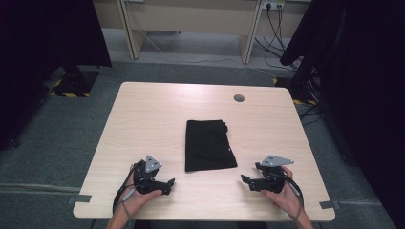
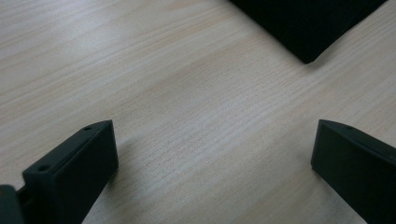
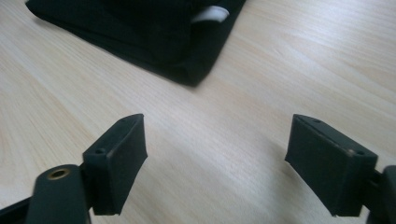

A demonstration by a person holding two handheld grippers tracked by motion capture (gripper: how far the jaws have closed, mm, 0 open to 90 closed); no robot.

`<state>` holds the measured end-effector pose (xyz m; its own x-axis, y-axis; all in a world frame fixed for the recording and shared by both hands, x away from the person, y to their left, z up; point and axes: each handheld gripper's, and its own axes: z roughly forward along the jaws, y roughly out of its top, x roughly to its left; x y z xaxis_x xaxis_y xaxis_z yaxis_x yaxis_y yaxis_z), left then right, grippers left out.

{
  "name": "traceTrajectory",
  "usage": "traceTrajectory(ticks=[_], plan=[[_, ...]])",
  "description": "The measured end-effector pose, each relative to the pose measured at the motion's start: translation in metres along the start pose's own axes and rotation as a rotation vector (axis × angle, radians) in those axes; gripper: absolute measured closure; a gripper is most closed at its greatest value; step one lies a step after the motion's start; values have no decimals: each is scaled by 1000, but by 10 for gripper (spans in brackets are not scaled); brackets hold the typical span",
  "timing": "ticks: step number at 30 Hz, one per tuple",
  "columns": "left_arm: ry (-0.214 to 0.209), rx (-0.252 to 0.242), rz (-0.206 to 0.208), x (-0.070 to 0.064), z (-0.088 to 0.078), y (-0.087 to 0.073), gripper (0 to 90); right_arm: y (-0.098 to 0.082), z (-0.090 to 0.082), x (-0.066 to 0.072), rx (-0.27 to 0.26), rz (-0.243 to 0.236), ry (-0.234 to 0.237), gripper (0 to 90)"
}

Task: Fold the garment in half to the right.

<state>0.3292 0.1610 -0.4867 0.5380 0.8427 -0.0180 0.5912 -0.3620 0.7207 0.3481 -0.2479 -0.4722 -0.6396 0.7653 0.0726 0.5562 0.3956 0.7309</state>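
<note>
A folded black garment [image 1: 209, 145] lies flat in the middle of the light wooden table [image 1: 143, 114]. My left gripper [image 1: 167, 186] rests low over the table's front left, pointing toward the cloth, jaws wide apart with bare wood between them [image 2: 212, 154]. A corner of the black garment [image 2: 308, 28] shows ahead of it. My right gripper [image 1: 244, 181] sits at the front right, also open and empty [image 3: 215, 163]. Beyond its jaws lies the garment's near corner [image 3: 154, 42] with a small white label [image 3: 210, 14].
A small grey round cap [image 1: 239, 98] sits in the tabletop near the far edge. Dark curtains hang at both sides, and a pale desk frame [image 1: 191, 24] with cables stands behind. Grey tape marks the table's front corners [image 1: 82, 198].
</note>
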Motion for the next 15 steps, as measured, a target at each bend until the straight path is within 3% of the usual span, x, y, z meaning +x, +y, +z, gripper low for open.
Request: traceTrajectory(ticks=[11, 15], plan=[[0, 0, 0, 0, 0, 0, 0, -13, -3, 7, 34, -45, -53, 159], [0, 0, 0, 0, 0, 0, 0, -16, -5, 9, 32, -40, -59, 157]])
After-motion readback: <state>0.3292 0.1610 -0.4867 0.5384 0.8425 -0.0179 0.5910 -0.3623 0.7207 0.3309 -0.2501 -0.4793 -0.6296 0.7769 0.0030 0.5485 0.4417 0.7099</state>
